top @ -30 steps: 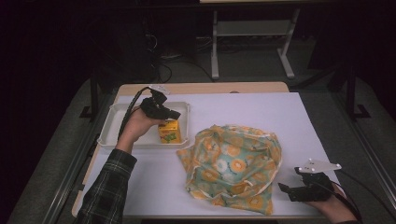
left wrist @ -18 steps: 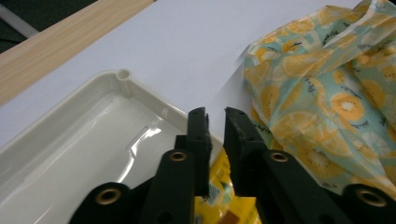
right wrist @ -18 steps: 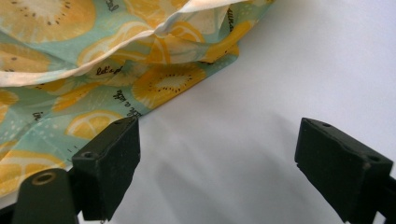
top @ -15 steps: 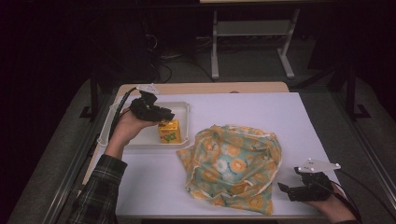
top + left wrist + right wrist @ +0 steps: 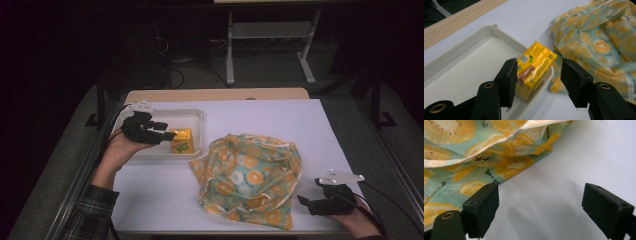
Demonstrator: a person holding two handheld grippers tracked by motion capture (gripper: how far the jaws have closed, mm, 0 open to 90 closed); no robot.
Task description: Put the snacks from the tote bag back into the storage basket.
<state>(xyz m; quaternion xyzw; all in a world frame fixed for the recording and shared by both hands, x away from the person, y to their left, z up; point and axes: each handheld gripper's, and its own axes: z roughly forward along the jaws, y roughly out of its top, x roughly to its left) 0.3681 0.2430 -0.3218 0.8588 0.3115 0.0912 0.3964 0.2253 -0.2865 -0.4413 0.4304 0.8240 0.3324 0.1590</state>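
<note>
A white tray (image 5: 150,152) holds a yellow carton (image 5: 181,140) at its right end. The left gripper (image 5: 167,132), its jaws just opening, stands apart around the carton (not pressing it). The right gripper (image 5: 303,201) gapes open beside the citrus-print cloth bag (image 5: 250,175) on the white counter (image 5: 260,117); the room is dark.

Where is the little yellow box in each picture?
High view: the small yellow carton stands left of centre, in the white plastic tray.
Left gripper view: centre, beyond the black jaws.
Right gripper view: not in it.
Shared landmark: the lemon-print cloth bag.
</note>
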